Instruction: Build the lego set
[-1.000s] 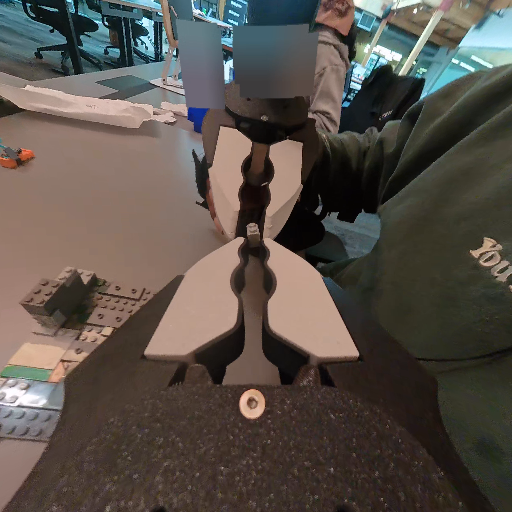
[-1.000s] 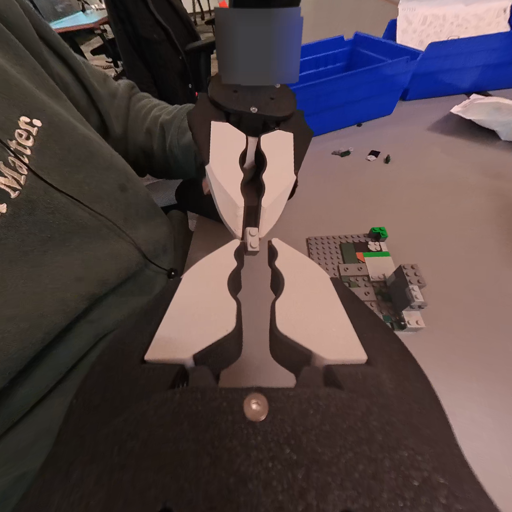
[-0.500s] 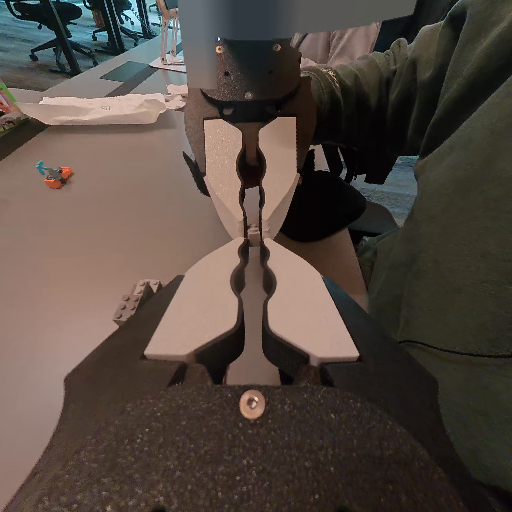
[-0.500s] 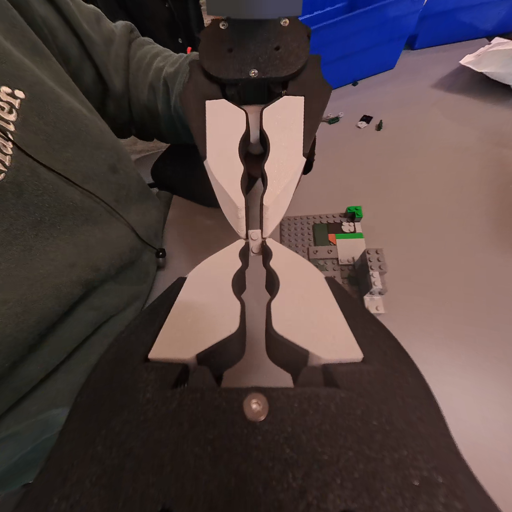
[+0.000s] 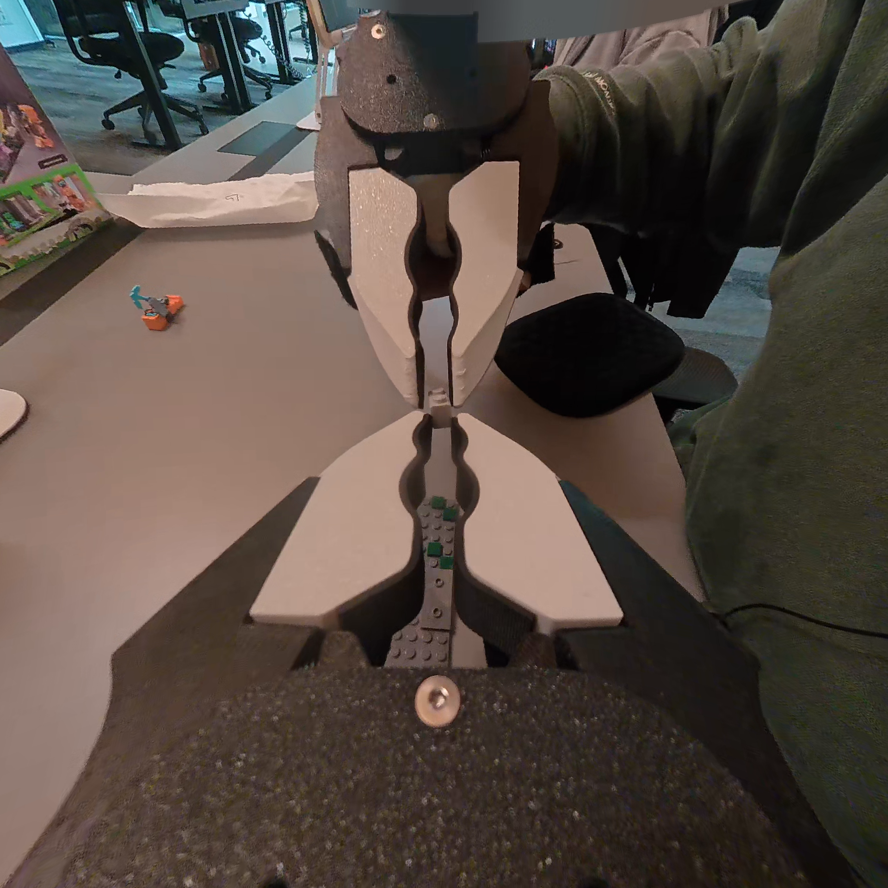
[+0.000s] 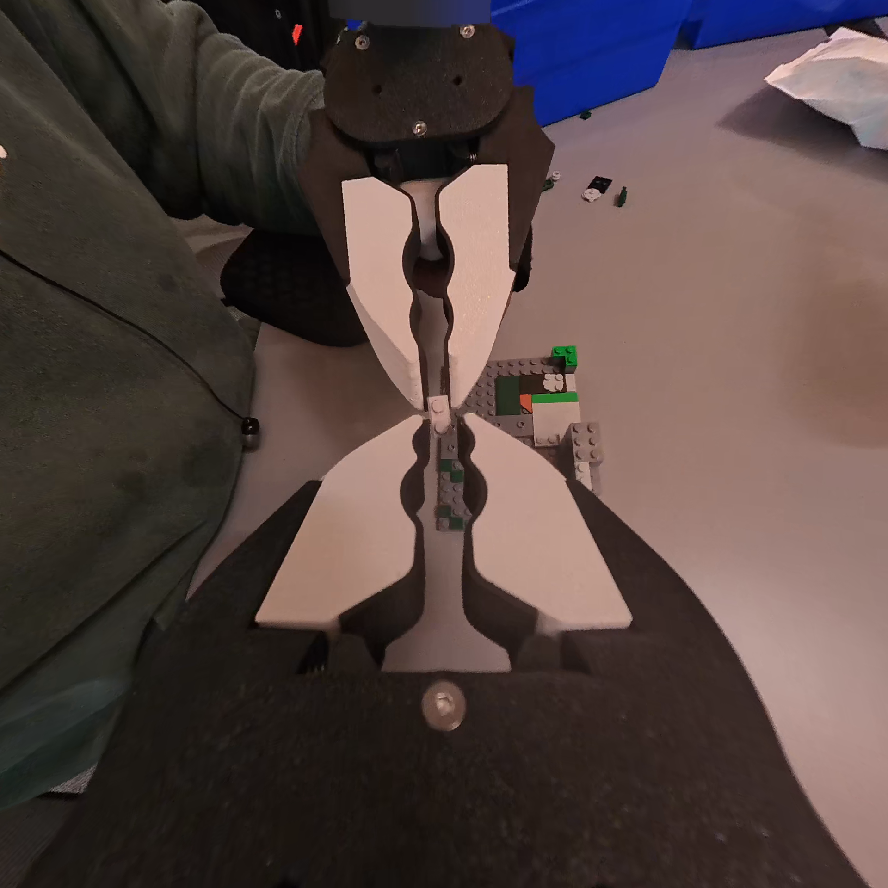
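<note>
A small light grey lego piece [image 5: 440, 409] is held in the air between both grippers, which meet tip to tip. My left gripper [image 5: 439, 422] is shut on its near end. My right gripper [image 5: 436, 395] comes in from the opposite side and is shut on its other end. In the right wrist view, the piece [image 6: 438, 414] sits between my right gripper [image 6: 442, 426] and my left gripper [image 6: 435, 401]. The grey lego build [image 6: 533, 403], with green, white and orange parts, lies on the table below. It also shows through my left fingers' gap [image 5: 436, 552].
Blue bins [image 6: 576, 57] and a white bag [image 6: 836, 91] stand at the back, with small loose pieces [image 6: 596, 187] near them. An orange lego figure [image 5: 161, 312], a lego box [image 5: 33, 192] and a paper bag [image 5: 216, 206] lie to the left. A person's green sleeve [image 5: 721, 120] and a black chair [image 5: 591, 355] are close. My left and right fingertips are right by each other.
My right gripper has closed on the piece that my left gripper was holding. Both grippers have moved together to above the lego build.
</note>
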A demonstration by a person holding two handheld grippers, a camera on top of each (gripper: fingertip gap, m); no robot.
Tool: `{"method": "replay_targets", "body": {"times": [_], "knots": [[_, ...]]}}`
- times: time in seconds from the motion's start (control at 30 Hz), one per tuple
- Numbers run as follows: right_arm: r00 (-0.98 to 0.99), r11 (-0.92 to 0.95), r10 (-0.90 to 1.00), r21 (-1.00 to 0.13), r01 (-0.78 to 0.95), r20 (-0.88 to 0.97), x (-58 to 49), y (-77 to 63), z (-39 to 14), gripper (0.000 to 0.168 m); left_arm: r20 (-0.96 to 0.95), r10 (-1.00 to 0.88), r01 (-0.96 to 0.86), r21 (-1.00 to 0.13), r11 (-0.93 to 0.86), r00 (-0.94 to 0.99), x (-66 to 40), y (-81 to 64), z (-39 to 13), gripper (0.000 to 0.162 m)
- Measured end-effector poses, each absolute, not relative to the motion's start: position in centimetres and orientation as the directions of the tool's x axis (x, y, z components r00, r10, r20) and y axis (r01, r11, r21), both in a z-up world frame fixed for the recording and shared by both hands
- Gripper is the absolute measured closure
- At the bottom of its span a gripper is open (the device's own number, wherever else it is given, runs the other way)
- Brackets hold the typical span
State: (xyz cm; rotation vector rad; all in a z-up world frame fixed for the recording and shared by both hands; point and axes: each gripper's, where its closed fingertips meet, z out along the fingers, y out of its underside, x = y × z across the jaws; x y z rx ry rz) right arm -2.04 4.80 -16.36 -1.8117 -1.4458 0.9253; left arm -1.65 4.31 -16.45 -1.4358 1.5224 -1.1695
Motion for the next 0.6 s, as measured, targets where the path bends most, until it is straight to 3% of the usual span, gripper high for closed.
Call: {"method": "replay_targets", "body": {"times": [0.17,0.37,0.6], "knots": [[0.142,-0.198,0.979,-0.82,0.536,-0.144,-2.2,5.3,-16.4,0.161,0.102,-0.991,-0.315,-0.947,-0.069,-0.089,-1.8,5.0,-16.4,0.155],[0.176,-0.431,0.901,-0.775,0.463,-0.396,-2.2,6.1,-16.1,0.161,0.135,-0.991,-0.302,-0.945,-0.124,-0.014,-2.0,6.2,-16.9,0.147],[0.178,-0.791,0.598,-0.54,0.289,-0.781,-1.0,8.5,-15.4,0.161,-0.09,-0.97,-0.306,-0.952,0.017,0.225,-3.0,8.7,-16.1,0.154]]}}
